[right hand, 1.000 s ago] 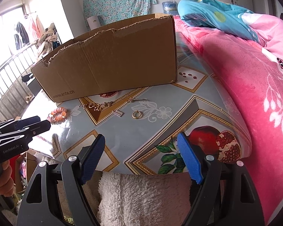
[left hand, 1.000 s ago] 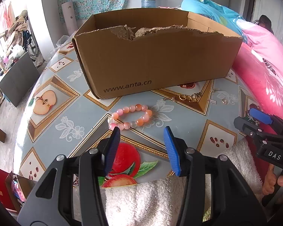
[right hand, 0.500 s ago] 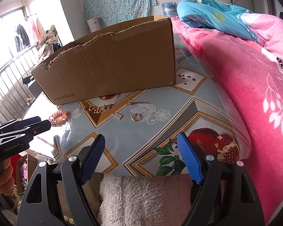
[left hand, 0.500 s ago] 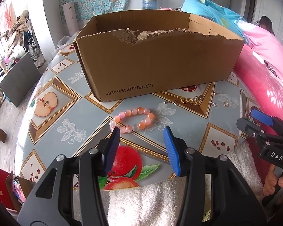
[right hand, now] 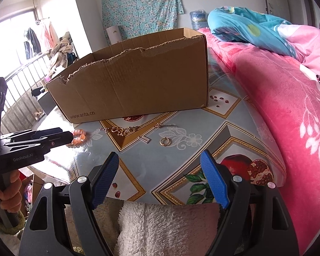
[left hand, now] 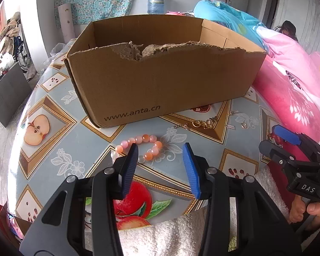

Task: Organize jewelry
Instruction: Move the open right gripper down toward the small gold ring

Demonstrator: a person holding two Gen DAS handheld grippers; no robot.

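Nothing is sorted yet, as far as I can judge. My left gripper (left hand: 160,166) has its fingers spread wide and holding nothing, low over the worktop (left hand: 79,149), with the bead bracelet (left hand: 143,147) lying flat just ahead, partly behind my left finger. My right gripper (right hand: 160,181) is likewise wide apart and bare, set back near the worktop's front edge. Still loose on the worktop, before the box (right hand: 138,89): a gold chain (right hand: 122,129), a small clip (right hand: 144,139), a ring (right hand: 164,141) and a thin pin (right hand: 165,125). Only the box's inner walls show; its floor is hidden, so I cannot tell whether anything lies inside. All five visible pieces remain to be lifted and placed.
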